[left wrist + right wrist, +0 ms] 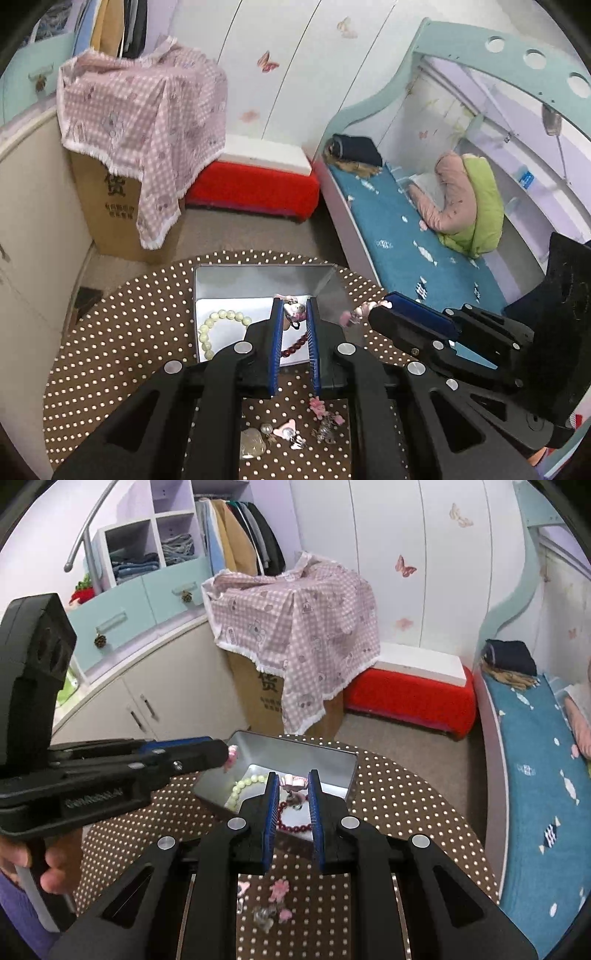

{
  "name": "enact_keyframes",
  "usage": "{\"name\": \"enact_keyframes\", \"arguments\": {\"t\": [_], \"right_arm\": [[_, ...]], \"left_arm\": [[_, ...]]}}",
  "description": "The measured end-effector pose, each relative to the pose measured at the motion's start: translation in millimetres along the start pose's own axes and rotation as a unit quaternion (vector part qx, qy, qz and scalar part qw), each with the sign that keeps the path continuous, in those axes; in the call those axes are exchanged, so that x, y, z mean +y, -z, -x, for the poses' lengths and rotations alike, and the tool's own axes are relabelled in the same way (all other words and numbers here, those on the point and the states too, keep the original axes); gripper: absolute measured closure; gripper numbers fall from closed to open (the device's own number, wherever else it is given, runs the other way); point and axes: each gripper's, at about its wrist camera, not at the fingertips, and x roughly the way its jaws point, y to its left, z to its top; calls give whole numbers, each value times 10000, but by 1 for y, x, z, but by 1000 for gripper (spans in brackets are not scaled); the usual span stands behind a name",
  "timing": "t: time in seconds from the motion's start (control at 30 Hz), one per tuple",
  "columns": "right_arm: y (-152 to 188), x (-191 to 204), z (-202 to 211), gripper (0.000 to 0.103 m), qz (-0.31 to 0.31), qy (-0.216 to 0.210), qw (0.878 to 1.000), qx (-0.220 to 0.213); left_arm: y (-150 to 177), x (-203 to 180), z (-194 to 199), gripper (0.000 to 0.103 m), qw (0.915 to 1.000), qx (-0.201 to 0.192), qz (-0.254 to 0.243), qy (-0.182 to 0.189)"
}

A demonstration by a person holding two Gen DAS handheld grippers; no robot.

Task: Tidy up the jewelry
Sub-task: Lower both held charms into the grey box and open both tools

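Two grippers share one pink charm bracelet, each clenched on an end so it hangs stretched over the open metal tin point(258, 284) instead of tangling. Left gripper point(294, 314) pinches the charm end; right gripper point(293, 786) pinches the pink beads, above the tin's far right part. Tin sits mid surface point(129, 332), already holding a pale green bead bracelet point(218, 328) at left and a dark red bead bracelet point(295, 818). Loose charms point(291, 432) wait near, unsorted.
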Motion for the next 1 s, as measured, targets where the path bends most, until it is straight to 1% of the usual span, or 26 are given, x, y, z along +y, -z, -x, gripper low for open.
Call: {"name": "enact_keyframes", "arguments": {"t": [0.2, 0.37, 0.63, 0.67, 0.7, 0.77, 1.0], "right_arm": [[4, 0, -31, 87, 8, 24, 9997, 258], [10, -2, -49, 87, -31, 27, 9991, 425], [18, -2, -57, 87, -62, 26, 9986, 529], [18, -1, -58, 87, -66, 30, 9985, 539], [19, -2, -58, 87, -67, 28, 9985, 547], [20, -1, -58, 87, -69, 27, 9984, 561], [23, -4, -51, 86, -135, 48, 9985, 525]], "left_arm": [[5, 15, -32, 92, 9993, 332, 161, -69], [8, 23, -48, 92, 9985, 488, 219, -137], [13, 24, -48, 91, 9983, 490, 237, -207], [13, 24, -47, 87, 9982, 493, 265, -204], [14, 25, -47, 79, 9981, 497, 286, -217], [15, 24, -44, 70, 9982, 460, 286, -271], [17, 21, -35, 69, 9984, 395, 298, -286]]}}
